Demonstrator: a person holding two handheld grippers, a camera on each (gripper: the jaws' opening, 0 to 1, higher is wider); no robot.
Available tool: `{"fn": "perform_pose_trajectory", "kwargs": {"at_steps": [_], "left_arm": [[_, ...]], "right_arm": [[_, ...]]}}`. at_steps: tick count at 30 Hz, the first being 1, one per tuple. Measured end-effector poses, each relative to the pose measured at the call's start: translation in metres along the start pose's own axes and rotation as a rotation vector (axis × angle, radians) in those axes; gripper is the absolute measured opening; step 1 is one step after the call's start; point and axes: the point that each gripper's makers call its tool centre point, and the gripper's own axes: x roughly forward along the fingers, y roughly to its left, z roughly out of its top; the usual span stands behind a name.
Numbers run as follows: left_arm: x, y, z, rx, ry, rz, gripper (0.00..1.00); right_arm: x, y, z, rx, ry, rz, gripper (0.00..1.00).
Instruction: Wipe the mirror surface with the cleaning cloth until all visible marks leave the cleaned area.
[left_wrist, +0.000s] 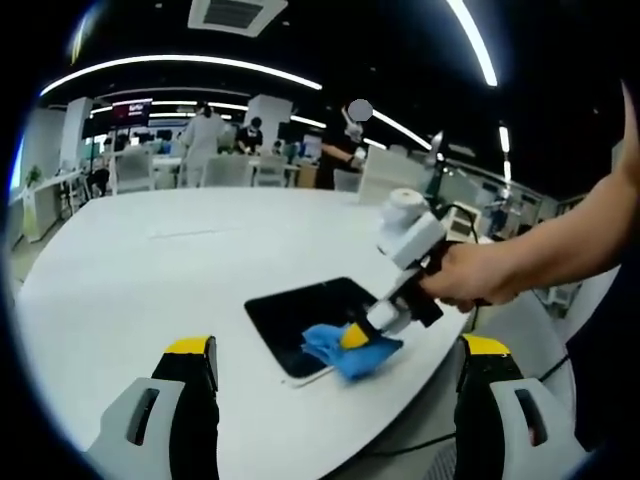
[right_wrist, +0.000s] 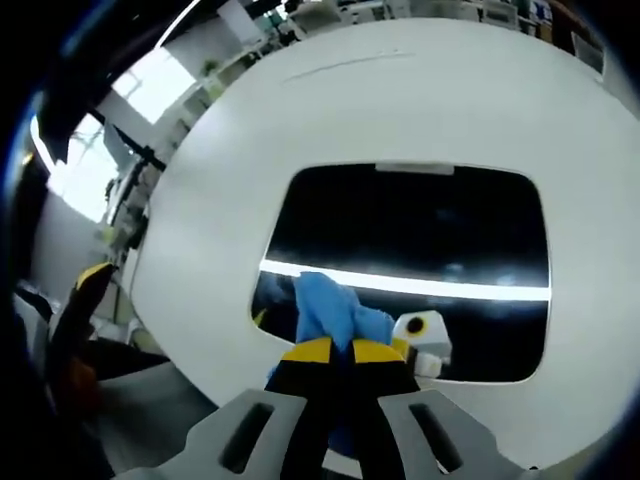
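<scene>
A dark rectangular mirror (left_wrist: 305, 312) lies flat on the white table (left_wrist: 150, 270), close to its near edge. In the left gripper view, the right gripper (left_wrist: 372, 322), held by a hand (left_wrist: 470, 275), comes in from the right, shut on a blue cloth (left_wrist: 350, 355) that presses on the mirror's near corner. My left gripper (left_wrist: 338, 346) hangs back from the table, jaws wide apart and holding nothing. In the right gripper view, my right gripper (right_wrist: 342, 352) is shut on the blue cloth (right_wrist: 325, 305) over the mirror (right_wrist: 420, 220), which reflects a bright ceiling light.
The table edge (left_wrist: 420, 385) runs just beside the mirror, with floor below. The far half of the table (right_wrist: 230, 130) is bare white. Chairs, desks and several people (left_wrist: 205, 135) stand well behind the table. A yellow-tipped jaw of the left gripper (right_wrist: 92, 275) shows past the table's rim.
</scene>
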Motion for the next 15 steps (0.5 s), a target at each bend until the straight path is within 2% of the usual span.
{"fn": "perform_pose_trajectory", "kwargs": {"at_steps": [8,15], "left_arm": [[0.001,0.000,-0.001,-0.001,0.003,0.000,0.99],[0.001,-0.001,-0.002,0.002,0.011,0.000,0.99]], "right_arm": [[-0.006,-0.016,0.001,0.008,0.006,-0.016,0.00],[-0.006,-0.017,0.001,0.010,0.010,-0.015,0.00]]}}
